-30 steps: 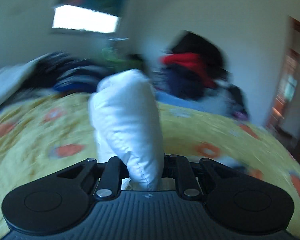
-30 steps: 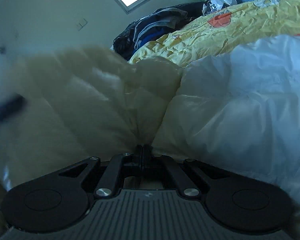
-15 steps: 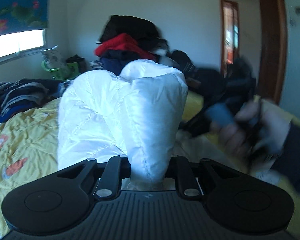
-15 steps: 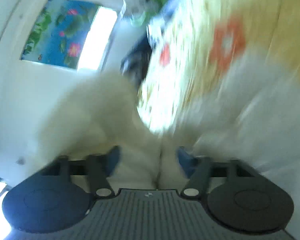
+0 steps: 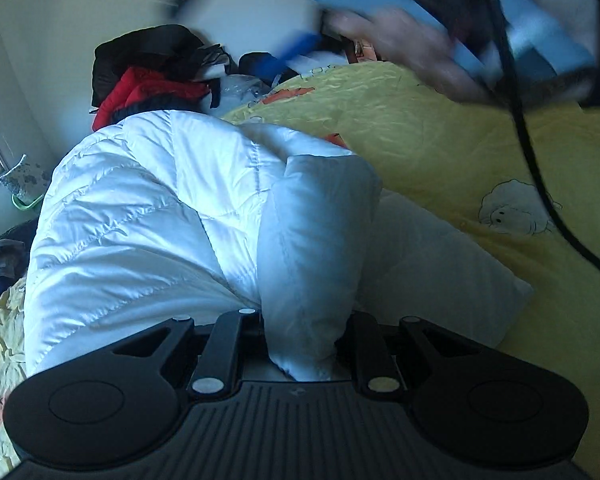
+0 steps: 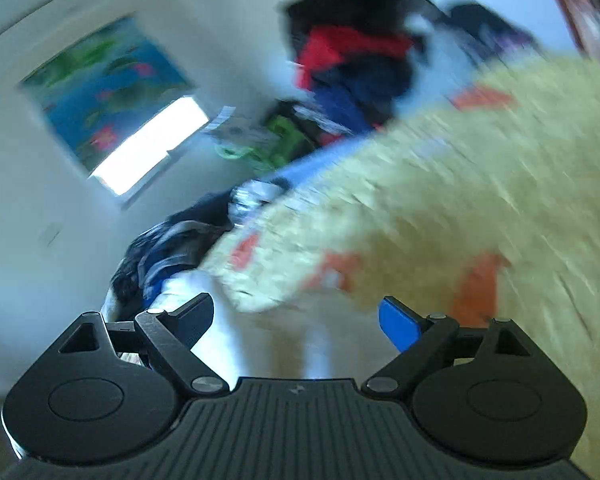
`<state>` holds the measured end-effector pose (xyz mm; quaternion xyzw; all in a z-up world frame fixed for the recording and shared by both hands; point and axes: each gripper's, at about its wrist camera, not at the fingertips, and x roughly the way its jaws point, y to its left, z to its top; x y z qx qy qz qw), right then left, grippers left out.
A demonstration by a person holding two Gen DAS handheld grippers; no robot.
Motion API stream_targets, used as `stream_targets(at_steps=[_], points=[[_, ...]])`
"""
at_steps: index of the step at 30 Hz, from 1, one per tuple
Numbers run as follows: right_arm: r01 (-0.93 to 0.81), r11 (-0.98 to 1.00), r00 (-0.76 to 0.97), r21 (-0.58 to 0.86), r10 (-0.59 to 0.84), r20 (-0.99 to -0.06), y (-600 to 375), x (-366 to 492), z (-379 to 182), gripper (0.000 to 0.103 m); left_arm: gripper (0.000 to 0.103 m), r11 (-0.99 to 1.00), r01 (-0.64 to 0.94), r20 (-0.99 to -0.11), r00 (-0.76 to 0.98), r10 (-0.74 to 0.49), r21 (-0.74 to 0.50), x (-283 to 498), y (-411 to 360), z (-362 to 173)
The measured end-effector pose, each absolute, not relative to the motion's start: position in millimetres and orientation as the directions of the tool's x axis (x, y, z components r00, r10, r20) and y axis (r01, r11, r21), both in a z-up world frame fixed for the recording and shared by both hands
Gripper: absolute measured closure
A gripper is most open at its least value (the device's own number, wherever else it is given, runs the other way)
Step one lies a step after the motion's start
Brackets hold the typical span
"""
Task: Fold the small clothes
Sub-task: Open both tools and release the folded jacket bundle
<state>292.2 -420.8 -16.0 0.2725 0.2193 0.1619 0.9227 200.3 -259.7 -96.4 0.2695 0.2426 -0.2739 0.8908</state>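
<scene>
Bed: a yellow cartoon-print bedspread (image 5: 452, 152) fills the lower and 3 o'clock side of the left wrist view; in the right wrist view it is a blurred yellow mass (image 6: 480, 184) from 12 to 4 o'clock.
Clothes pile: dark, red and blue garments (image 5: 148, 80) are heaped against the wall at 11 o'clock beyond the jacket.
White puffer jacket: the jacket (image 5: 160, 216) lies bunched on the bedspread, spreading from the centre toward 9 o'clock; a padded fold runs down to 6 o'clock into the left jaws.
Left gripper: the left gripper (image 5: 302, 344) has its jaws pressed onto that fold, pinching it.
Right gripper: the right gripper (image 6: 296, 320) has its jaws spread wide and opening; blurred white fabric (image 6: 220, 320) lies beyond the gap, touching neither finger as far as the blur allows.
Right hand: a blurred hand (image 5: 412, 52) at 1 o'clock in the left wrist view grips blue handles above the bedspread.
</scene>
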Motion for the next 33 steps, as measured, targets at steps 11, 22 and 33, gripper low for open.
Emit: stream_targets(at_steps=[11, 22, 33], points=[[-0.392, 0.844, 0.651, 0.366, 0.535, -0.539, -338, 376, -64, 0.018, 0.088, 0.657, 0.597, -0.525, 0.78, -0.341, 0.46, 184, -279, -110], [-0.383, 0.836, 0.678, 0.394, 0.544, -0.495, -348, 356, -115, 0.017, 0.087, 0.683, 0.592, -0.503, 0.784, -0.364, 0.428, 185, -276, -111], [-0.252, 0.663, 0.756, 0.705, 0.59, -0.285, -406, 312, -46, 0.007, 0.015, 0.66, 0.545, -0.357, 0.838, -0.412, 0.518, 138, -229, -84]])
